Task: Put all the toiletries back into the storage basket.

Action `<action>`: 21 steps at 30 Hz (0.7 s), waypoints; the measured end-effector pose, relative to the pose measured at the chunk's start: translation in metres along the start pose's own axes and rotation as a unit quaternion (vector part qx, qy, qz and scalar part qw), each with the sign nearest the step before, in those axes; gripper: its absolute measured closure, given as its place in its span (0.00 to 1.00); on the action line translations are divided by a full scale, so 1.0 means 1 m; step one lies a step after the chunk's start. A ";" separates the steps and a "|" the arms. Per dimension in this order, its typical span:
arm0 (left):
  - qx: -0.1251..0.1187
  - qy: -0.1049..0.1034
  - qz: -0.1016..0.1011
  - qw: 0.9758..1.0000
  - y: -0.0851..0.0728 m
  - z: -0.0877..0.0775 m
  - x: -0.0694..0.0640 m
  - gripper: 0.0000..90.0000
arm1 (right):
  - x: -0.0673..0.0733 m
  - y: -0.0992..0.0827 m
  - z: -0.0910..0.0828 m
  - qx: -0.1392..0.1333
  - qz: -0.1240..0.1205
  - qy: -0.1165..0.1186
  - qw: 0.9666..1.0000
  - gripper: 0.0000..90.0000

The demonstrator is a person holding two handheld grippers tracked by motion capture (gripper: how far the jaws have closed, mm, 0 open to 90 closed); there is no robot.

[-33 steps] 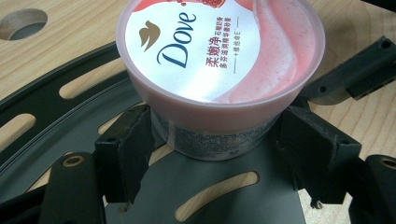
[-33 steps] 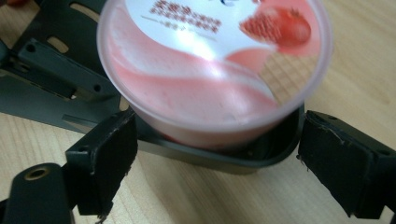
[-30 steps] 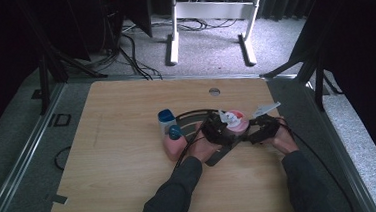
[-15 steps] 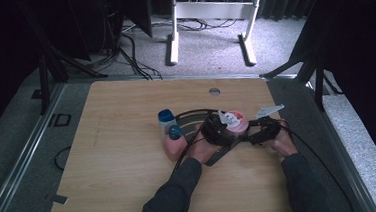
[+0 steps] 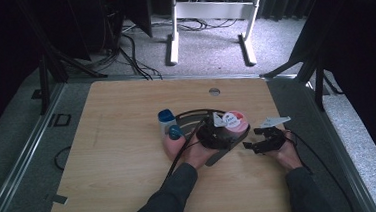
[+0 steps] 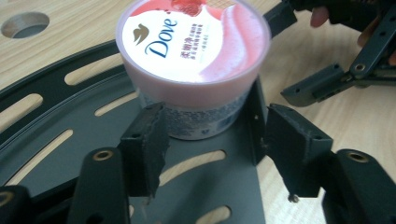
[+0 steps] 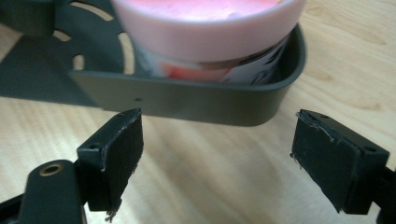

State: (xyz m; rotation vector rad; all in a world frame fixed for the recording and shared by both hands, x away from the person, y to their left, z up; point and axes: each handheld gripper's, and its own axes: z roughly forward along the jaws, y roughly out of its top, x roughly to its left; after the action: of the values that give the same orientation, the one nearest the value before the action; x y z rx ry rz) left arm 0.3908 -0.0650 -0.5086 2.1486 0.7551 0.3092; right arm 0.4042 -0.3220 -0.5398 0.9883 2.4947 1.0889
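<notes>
A: How are the left gripper [image 6: 212, 149] jaws set?
B: They have just been closing, not yet pressed on the round pink Dove tub [image 6: 194, 60] just ahead, on the dark slotted metal tray [image 6: 56, 116].
A: And the right gripper [image 7: 217, 156]?
B: Spread apart, nothing held; the tray's rim lies just beyond.

1. A blue-capped bottle [image 5: 167, 120] stands on the bench [image 5: 115, 166].
2. A pink bottle [image 5: 172, 139] with a blue cap is just beside it.
3. A round hole [image 5: 214, 91] lies near the bench's far edge.
</notes>
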 end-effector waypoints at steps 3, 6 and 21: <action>-0.003 -0.007 0.000 1.000 -0.001 -0.006 -0.001 0.47 | 0.009 -0.007 -0.001 0.000 -0.005 -0.005 1.000 0.20; 0.003 -0.017 -0.010 1.000 -0.003 -0.008 -0.001 0.48 | 0.016 -0.013 -0.003 -0.002 -0.004 -0.007 1.000 0.20; -0.023 -0.040 -0.028 0.999 -0.008 -0.026 -0.009 0.48 | 0.034 -0.031 -0.004 -0.023 0.010 -0.019 1.000 0.20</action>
State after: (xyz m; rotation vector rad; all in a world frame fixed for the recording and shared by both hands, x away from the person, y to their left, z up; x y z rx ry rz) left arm 0.3689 -0.0501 -0.4973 2.0803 0.7537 0.2082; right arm 0.3625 -0.3166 -0.5582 1.0129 2.4244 1.1172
